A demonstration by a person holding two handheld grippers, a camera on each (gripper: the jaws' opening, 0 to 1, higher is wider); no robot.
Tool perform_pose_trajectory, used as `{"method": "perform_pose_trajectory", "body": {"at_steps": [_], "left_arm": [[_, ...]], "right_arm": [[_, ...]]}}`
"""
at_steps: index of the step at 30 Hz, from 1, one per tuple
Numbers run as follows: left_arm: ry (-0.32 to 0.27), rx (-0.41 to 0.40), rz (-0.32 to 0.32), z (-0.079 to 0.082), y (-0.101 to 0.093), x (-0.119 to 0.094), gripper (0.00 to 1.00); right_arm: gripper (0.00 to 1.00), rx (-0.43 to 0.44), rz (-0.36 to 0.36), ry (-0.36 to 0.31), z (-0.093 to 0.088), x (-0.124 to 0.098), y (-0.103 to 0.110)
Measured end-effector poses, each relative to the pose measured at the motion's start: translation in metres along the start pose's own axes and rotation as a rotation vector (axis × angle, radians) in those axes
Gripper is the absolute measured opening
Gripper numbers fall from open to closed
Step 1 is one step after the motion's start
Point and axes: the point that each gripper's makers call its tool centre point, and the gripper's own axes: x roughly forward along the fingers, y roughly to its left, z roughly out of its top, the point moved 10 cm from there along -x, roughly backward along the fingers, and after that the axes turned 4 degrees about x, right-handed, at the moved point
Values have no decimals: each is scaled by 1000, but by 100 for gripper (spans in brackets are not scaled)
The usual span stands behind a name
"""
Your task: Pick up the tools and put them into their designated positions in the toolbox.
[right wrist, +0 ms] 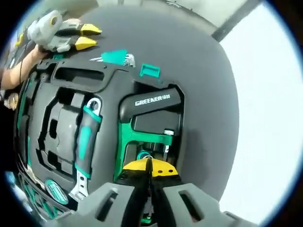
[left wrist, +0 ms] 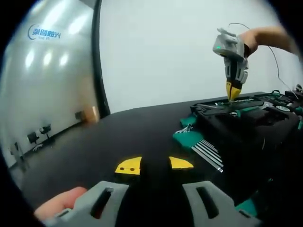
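Right gripper (right wrist: 149, 166) jaws closed over toolbox (right wrist: 71, 80), grasp unclear; left gripper (left wrist: 154, 165) jaws apart, empty.

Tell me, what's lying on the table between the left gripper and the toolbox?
A green holder of hex keys lies on the black table between the left gripper and the toolbox, seen in the left gripper view.

Bare lab or office: frosted logo glass wall (left wrist: 45, 71), black tabletop (left wrist: 132, 132).
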Motion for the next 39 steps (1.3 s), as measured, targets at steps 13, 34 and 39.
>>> {"method": "perform_pose_trajectory", "body": {"at_steps": [13,34,39], "left_arm": [[12,1,-1,-1,-3,0,15],[3,-40,-10,0,0,0,15],[0,-68,-11,-1,1,1,15]], "right_arm": [[0,59,35,-35,-2,3,-2],[0,362,-100,-597,-33,-105,1],[3,467,-98,-1194,-68,-174,73]]}}
